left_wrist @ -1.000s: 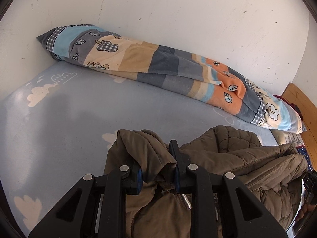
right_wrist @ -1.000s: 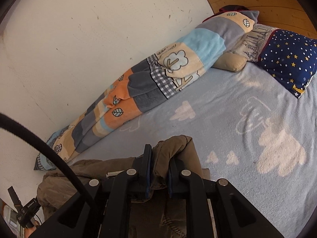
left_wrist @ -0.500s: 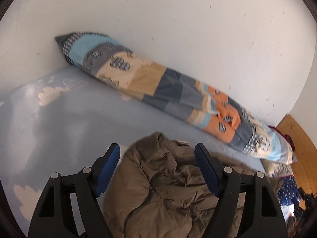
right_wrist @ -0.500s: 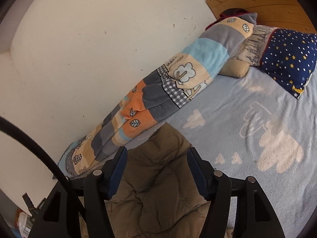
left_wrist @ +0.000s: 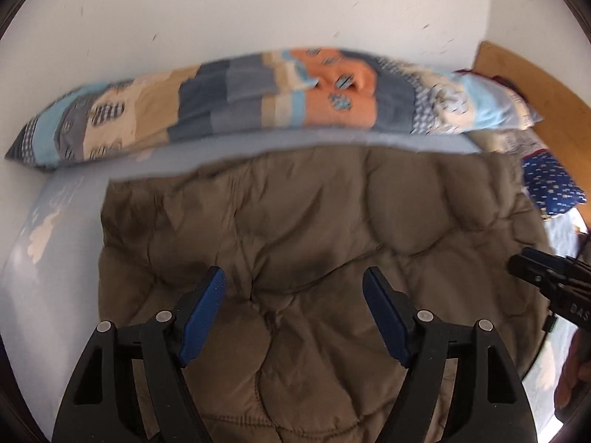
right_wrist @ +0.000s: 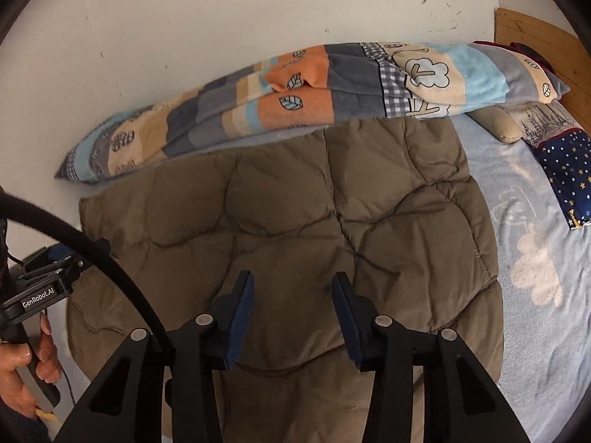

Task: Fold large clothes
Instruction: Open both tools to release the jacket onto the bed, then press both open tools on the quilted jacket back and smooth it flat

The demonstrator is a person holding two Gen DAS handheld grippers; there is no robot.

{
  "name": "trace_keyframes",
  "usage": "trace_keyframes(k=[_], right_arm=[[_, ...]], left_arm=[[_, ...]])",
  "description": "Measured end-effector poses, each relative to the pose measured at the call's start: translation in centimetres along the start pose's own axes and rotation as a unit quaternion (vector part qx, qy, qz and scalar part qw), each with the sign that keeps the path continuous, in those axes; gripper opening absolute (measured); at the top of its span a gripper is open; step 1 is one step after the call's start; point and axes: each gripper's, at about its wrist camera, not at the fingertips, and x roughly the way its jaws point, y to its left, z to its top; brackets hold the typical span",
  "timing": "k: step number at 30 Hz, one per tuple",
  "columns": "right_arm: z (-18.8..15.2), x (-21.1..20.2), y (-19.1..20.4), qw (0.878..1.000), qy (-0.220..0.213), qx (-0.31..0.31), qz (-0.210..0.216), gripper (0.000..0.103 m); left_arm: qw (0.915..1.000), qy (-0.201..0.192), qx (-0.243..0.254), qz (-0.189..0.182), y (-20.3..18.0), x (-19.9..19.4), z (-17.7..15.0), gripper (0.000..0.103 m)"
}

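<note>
A large olive-brown quilted jacket point(left_wrist: 314, 229) lies spread flat on the light blue bed; it also shows in the right wrist view point(right_wrist: 295, 221). My left gripper point(left_wrist: 293, 295) is open and empty, hovering over the jacket's near half. My right gripper point(right_wrist: 293, 291) is open and empty above the jacket's near middle. The right gripper's body shows at the right edge of the left wrist view point(left_wrist: 554, 288); the left gripper's body shows at the left of the right wrist view point(right_wrist: 40, 284), held by a hand.
A rolled patchwork blanket point(right_wrist: 295, 99) lies along the white wall behind the jacket. A star-patterned navy pillow point(right_wrist: 569, 170) and a beige cushion point(right_wrist: 495, 125) sit at the right by the wooden headboard point(right_wrist: 535, 37). The cloud-print sheet point(right_wrist: 535, 265) extends right of the jacket.
One second ago both grippers were shut on bunched jacket fabric. Both opened and let go, then pulled back and up. The jacket now lies spread flat.
</note>
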Motion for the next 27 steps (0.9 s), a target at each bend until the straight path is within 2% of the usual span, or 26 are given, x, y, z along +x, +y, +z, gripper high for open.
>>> trace_keyframes(k=[3, 8, 13, 18, 23, 27], right_arm=[[-0.2, 2.6, -1.3, 0.999, 0.023, 0.006, -0.023, 0.048], [-0.1, 6.8, -3.9, 0.998, 0.058, 0.038, 0.006, 0.049], [-0.5, 8.3, -4.4, 0.997, 0.064, 0.031, 0.001, 0.048], [-0.6, 6.7, -4.6, 0.998, 0.056, 0.042, 0.005, 0.05], [-0.1, 2.1, -4.0, 0.999, 0.03, 0.042, 0.013, 0.051], [-0.6, -0.5, -3.1, 0.999, 0.026, 0.025, 0.02, 0.051]], left_arm=[[0.9971, 0.053, -0.054, 0.009, 2.3, 3.1, -1.0, 0.077], [0.9955, 0.064, -0.068, 0.017, 4.2, 4.7, -1.4, 0.078], [0.9929, 0.077, -0.09, 0.007, 5.5, 6.2, -1.9, 0.081], [0.9947, 0.06, -0.082, 0.015, 4.7, 4.2, -1.6, 0.08], [0.9957, 0.033, -0.087, -0.002, 4.2, 0.9, -1.1, 0.08], [0.9977, 0.023, -0.062, -0.015, 2.6, -1.1, -1.1, 0.08]])
